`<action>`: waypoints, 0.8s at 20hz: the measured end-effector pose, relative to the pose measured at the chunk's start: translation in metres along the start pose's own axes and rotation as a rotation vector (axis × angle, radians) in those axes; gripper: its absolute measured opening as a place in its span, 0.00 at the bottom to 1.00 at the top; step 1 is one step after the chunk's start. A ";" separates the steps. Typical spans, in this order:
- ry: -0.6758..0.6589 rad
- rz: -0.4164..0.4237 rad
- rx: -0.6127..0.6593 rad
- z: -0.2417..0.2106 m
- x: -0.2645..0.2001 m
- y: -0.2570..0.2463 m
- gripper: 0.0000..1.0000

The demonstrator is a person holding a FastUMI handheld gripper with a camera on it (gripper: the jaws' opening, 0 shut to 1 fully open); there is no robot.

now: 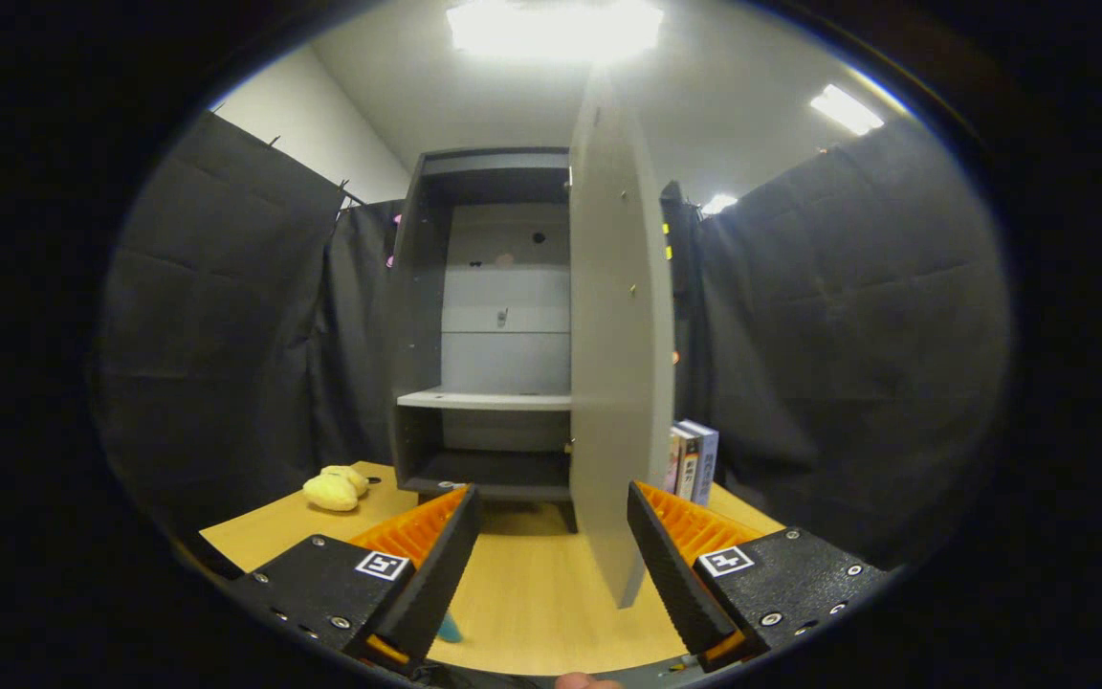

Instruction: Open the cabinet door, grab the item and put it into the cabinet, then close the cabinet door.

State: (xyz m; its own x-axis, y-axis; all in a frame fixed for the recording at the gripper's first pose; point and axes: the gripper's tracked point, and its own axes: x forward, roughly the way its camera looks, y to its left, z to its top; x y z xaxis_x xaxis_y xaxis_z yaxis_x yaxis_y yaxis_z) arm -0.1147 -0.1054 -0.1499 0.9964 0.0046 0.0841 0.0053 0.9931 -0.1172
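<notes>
Since the tall grey cabinet door already stands swung wide, edge-on toward the camera, I'd say the opening step is done and we're at the "go grab the item" part. The tool is released, its two fingers spread well apart with nothing pinched; the door's lower corner hangs in the gap between them, closer to the right finger, and I can't tell if it's touching. The dark grey open-front cabinet sits on the light wooden desk just beyond the fingers, with a pale shelf across its middle and a lower compartment beneath, both looking free. My guess for the item is the soft yellow plush-looking lump, lying on the desk left of the cabinet's base and ahead of the left finger, well apart from the tool. A few upright books stand right of the door, so they're a candidate too, honestly can't be sure. Next move probably means backing off the door, swinging left, dropping low over the yellow thing and closing on it without nudging the cabinet.
</notes>
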 end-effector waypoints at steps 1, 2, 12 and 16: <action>0.020 0.017 0.026 -0.023 0.007 0.018 0.94; 0.036 0.031 0.048 -0.043 0.012 0.033 0.94; 0.179 -0.006 0.031 -0.166 0.055 0.097 0.94; 0.206 -0.021 0.016 -0.192 0.062 0.099 0.94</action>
State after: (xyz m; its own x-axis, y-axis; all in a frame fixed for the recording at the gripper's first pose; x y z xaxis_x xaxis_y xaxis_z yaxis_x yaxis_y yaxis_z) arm -0.0362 -0.0298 -0.3466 0.9922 -0.0381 -0.1184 0.0261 0.9945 -0.1015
